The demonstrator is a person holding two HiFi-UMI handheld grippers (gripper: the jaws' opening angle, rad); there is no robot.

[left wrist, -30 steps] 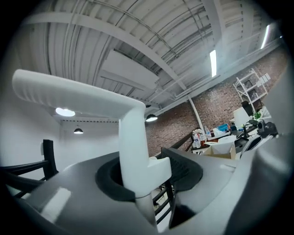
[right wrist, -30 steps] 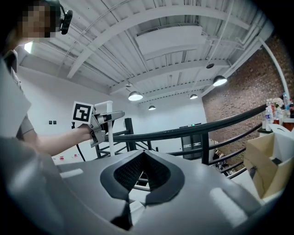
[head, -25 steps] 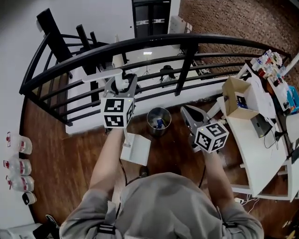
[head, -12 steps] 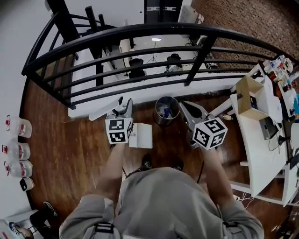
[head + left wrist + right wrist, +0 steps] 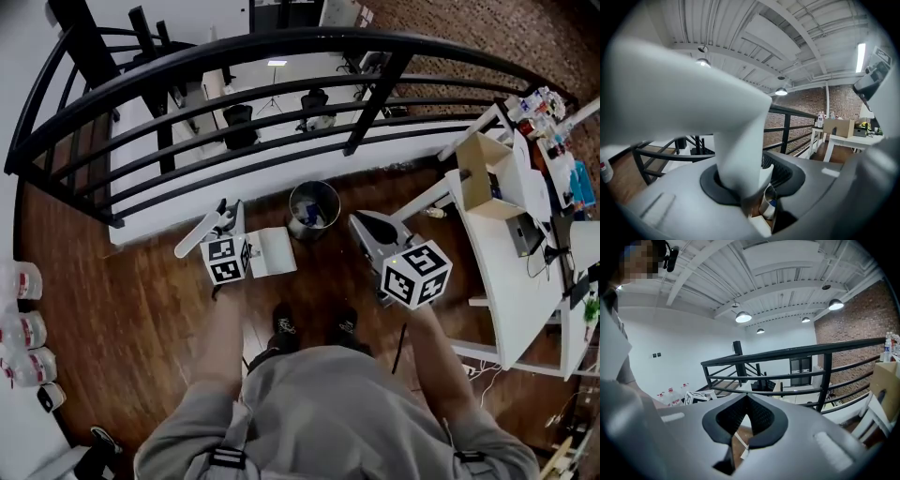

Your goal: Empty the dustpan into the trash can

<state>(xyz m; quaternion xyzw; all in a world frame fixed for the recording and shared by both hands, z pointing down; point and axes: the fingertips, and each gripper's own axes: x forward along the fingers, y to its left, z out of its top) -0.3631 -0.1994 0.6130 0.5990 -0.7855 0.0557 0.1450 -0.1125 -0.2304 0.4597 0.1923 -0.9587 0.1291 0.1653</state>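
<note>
In the head view my left gripper [image 5: 228,223] holds a white dustpan [image 5: 272,251] by its long white handle [image 5: 200,236], low over the wooden floor. Its jaws are closing with that handle between them. The pan lies just left of the round metal trash can [image 5: 312,208], which has scraps inside. The left gripper view shows the handle [image 5: 736,150] filling the jaws of the left gripper [image 5: 751,190], with the trash can [image 5: 768,206] glimpsed below. My right gripper [image 5: 367,228] hovers to the right of the can. Seen in its own view, the right gripper [image 5: 732,448] is shut and holds nothing.
A black metal railing [image 5: 234,56] curves just behind the can. A white table [image 5: 511,272] with a cardboard box [image 5: 483,173] stands at the right. Several bottles [image 5: 19,323] line the left wall. The person's shoes [image 5: 281,323] are behind the dustpan.
The left gripper has dropped toward the floor with the dustpan, bringing the pan down beside the trash can. The right gripper has shifted only a little.
</note>
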